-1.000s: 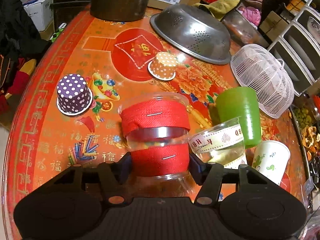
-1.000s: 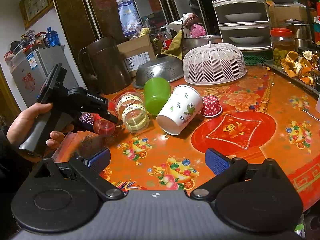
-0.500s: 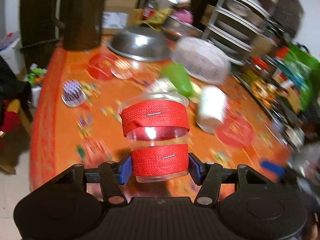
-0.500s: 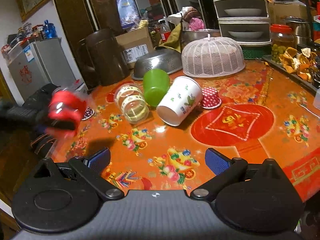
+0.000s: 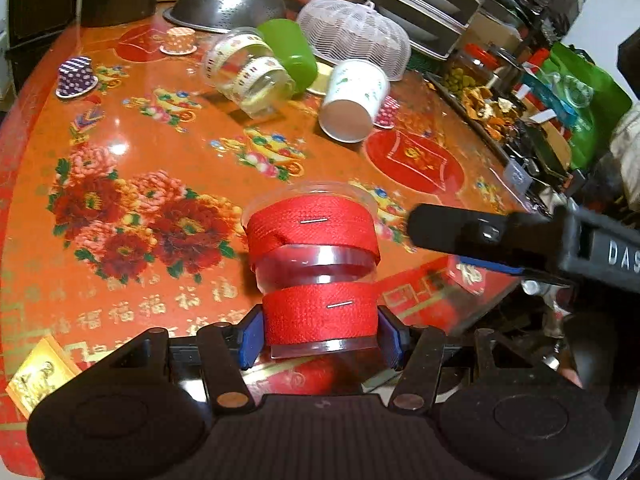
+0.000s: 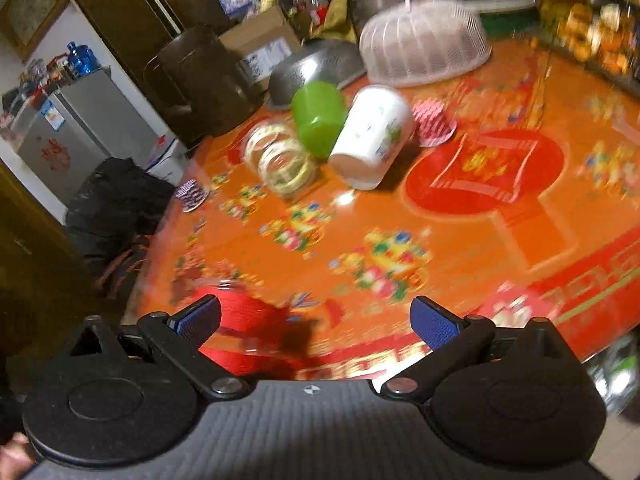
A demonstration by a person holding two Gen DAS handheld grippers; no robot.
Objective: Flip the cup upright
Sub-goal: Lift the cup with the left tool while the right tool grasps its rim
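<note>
My left gripper (image 5: 320, 338) is shut on a clear plastic cup with two red ribbon bands (image 5: 314, 268). It holds the cup near the front edge of the orange table (image 5: 120, 152), open rim pointing away from the camera. The same cup shows as a red blur (image 6: 256, 320) low in the right wrist view, beside the left fingertip. My right gripper (image 6: 316, 320) is open and empty; one of its fingers (image 5: 480, 236) reaches in from the right, just right of the cup.
A ribbon-wrapped clear cup (image 5: 250, 72), a green cup (image 5: 290, 54) and a white paper cup (image 5: 354, 100) lie on their sides farther back. Small dotted cups (image 5: 76, 76) stand upside down. A steel colander (image 5: 228, 6) and white mesh cover (image 5: 356, 34) stand behind.
My left gripper has carried the red-ribbon cup from beside the other cups toward the table's front edge. My right gripper has moved left, close to the cup.
</note>
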